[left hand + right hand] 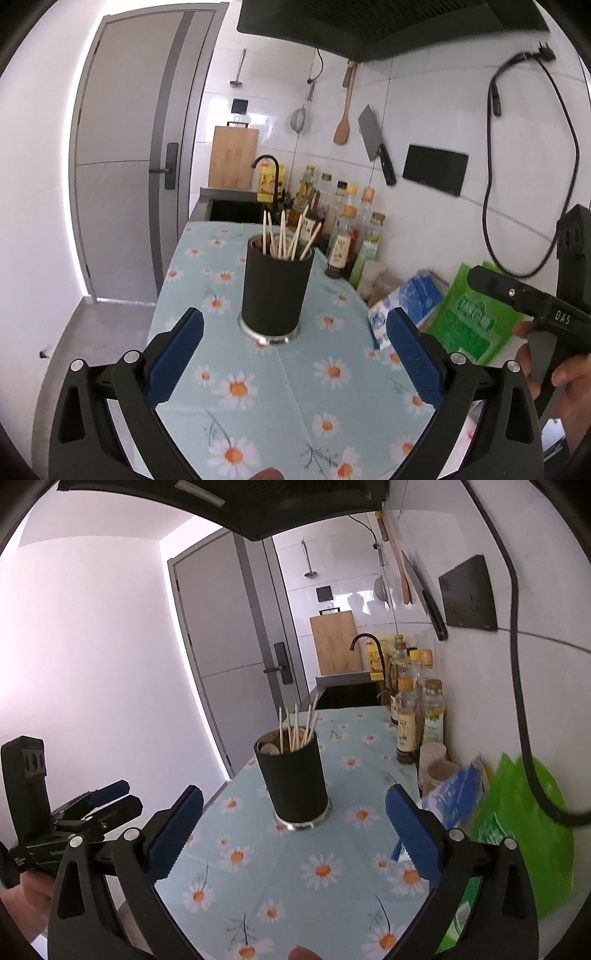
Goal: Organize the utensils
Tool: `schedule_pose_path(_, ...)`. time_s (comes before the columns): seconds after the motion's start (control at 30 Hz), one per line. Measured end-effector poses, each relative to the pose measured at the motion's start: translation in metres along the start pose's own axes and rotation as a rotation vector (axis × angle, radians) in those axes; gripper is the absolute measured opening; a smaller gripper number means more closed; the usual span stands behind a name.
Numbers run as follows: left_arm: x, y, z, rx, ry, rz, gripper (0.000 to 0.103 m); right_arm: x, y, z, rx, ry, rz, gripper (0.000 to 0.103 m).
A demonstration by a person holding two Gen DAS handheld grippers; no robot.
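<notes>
A black cylindrical utensil holder (275,291) stands upright on the daisy-print tablecloth (258,387), with several wooden chopsticks (284,236) sticking out of it. My left gripper (295,354) is open and empty, just short of the holder. In the right wrist view the same holder (295,779) with its chopsticks (297,727) stands ahead of my right gripper (293,834), which is open and empty. The left gripper also shows in the right wrist view at the left edge (110,797).
Sauce and oil bottles (347,232) line the wall on the right. A green bag (476,317) and a blue-white packet (406,302) lie by the wall. A sink with a black faucet (269,173) is behind the table. A cleaver (376,147) and spatula (343,118) hang on the wall.
</notes>
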State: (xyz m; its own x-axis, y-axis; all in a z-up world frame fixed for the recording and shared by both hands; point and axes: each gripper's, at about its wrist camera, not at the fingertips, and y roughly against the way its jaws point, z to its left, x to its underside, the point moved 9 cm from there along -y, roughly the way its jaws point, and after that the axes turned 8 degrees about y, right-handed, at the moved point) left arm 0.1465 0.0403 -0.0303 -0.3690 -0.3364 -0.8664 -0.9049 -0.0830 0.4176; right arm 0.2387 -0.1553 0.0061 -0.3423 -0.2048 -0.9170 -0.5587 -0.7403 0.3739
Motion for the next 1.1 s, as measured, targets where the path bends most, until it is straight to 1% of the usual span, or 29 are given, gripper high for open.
schedule_pose_path(0.23,0.024,0.011,0.000,-0.021,0.007,0.020,0.096,0.023,0.009,0.003,-0.002,-0.002,0.032,0.098)
schedule_pose_path(0.37,0.033,0.016,0.001,-0.024,0.016,0.030,0.096,0.037,0.008,0.009,-0.014,-0.013,0.066,0.098)
schedule_pose_path(0.6,0.052,0.016,0.002,-0.036,0.016,0.068,0.096,0.049,0.006,0.014,-0.026,-0.023,0.084,0.098)
schedule_pose_path(1.1,0.063,0.015,0.002,-0.038,0.001,0.103,0.096,0.062,0.003,0.021,-0.024,-0.026,0.105,0.098)
